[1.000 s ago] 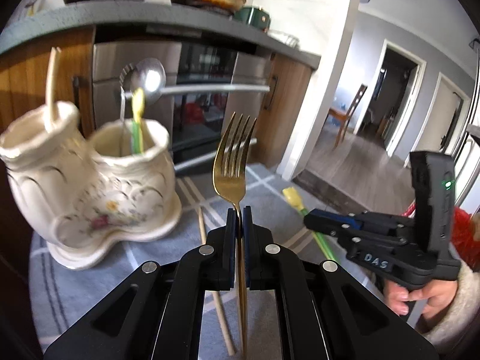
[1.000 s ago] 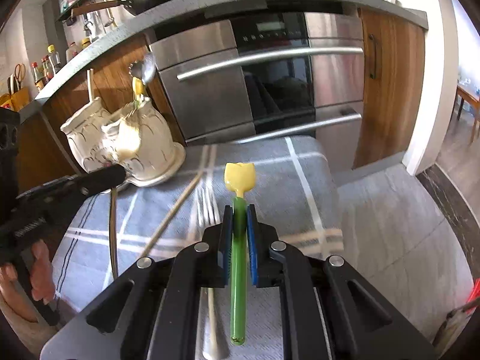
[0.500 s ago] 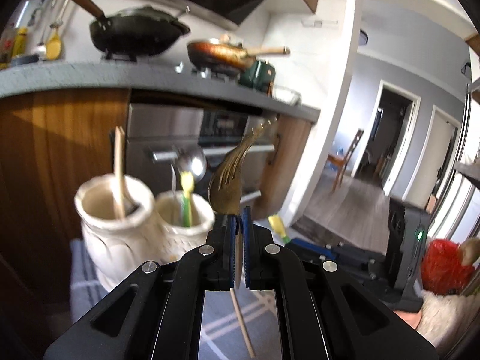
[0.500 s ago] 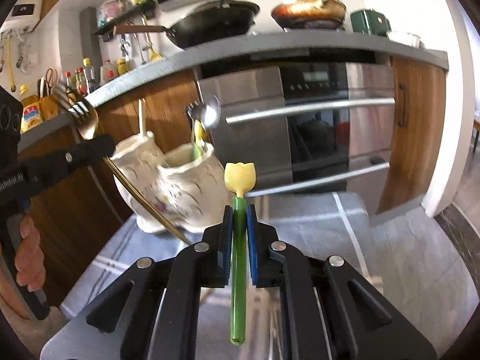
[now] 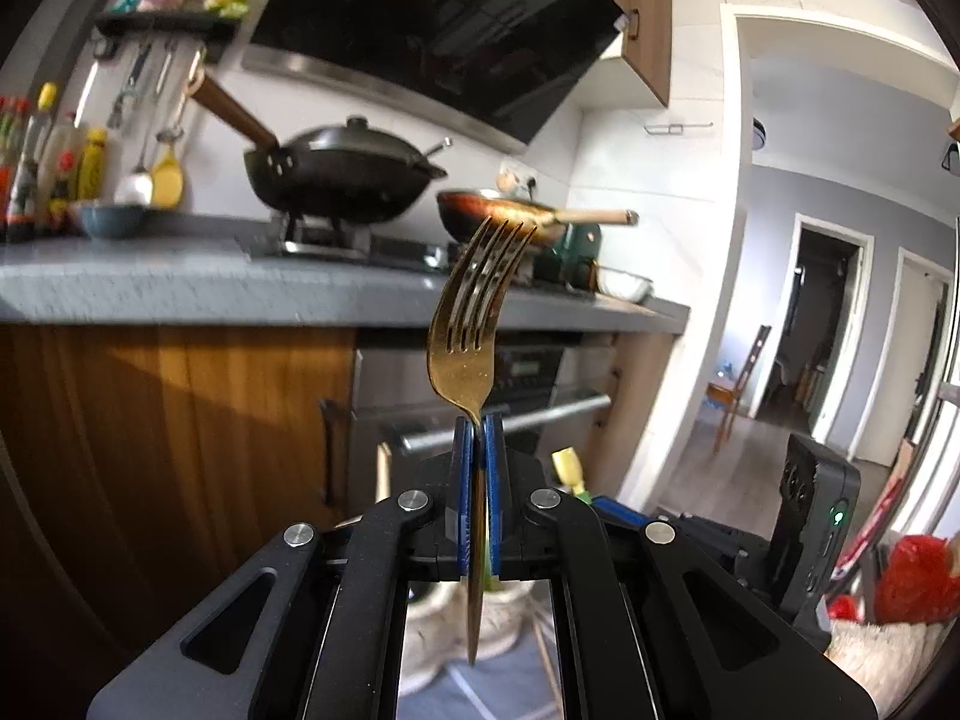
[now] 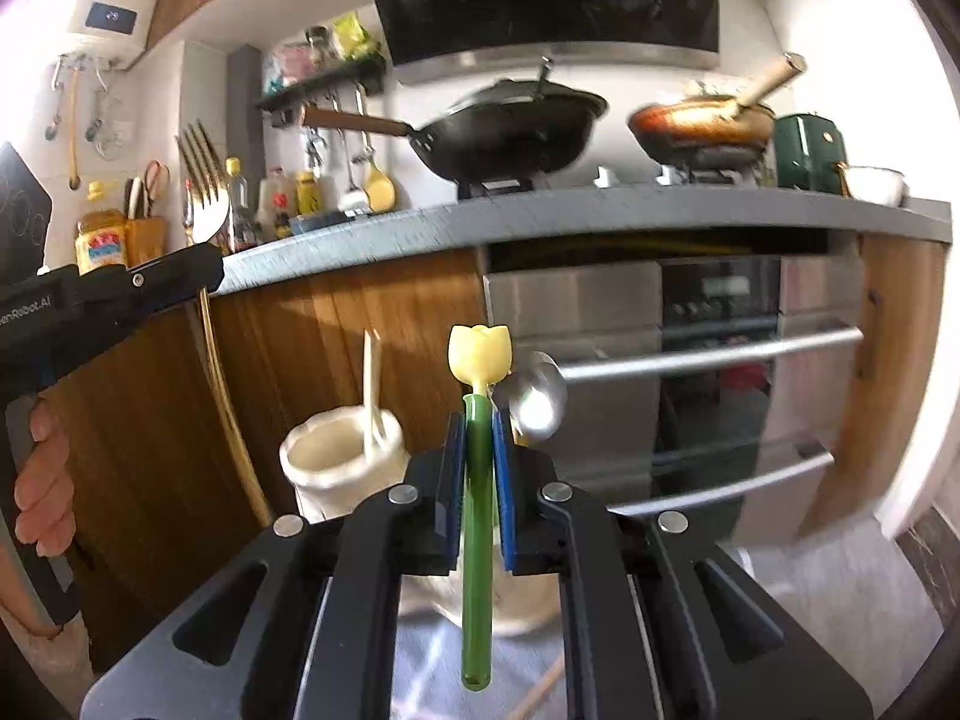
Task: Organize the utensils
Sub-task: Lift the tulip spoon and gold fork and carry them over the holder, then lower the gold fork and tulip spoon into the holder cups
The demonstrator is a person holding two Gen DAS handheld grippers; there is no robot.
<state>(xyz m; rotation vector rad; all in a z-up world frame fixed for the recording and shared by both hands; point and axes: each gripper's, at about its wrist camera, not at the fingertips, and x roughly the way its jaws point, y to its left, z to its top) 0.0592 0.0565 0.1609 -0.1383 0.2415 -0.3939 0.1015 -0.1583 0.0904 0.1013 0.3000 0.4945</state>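
My left gripper (image 5: 478, 420) is shut on a gold fork (image 5: 471, 324), tines up, held high in the air. It also shows in the right wrist view (image 6: 204, 276) at the left, the fork (image 6: 207, 204) upright in it. My right gripper (image 6: 478, 420) is shut on a green utensil with a yellow tulip end (image 6: 478, 354), held upright. The white ceramic utensil holder (image 6: 339, 462) stands just below and behind it, with a pale stick (image 6: 371, 396) and a steel spoon (image 6: 537, 399) in it. In the left wrist view the holder (image 5: 438, 624) is mostly hidden below the fingers.
A grey checked cloth (image 6: 432, 678) lies under the holder, with a wooden chopstick (image 6: 543, 690) on it. Behind are wooden cabinets (image 6: 336, 324), a steel oven (image 6: 720, 372) and a grey counter (image 6: 540, 222) with a black wok (image 6: 510, 132) and a pan.
Both grippers have lifted up from the cloth with their utensils. The holder has dropped low in both views, and the right gripper has come close above it.
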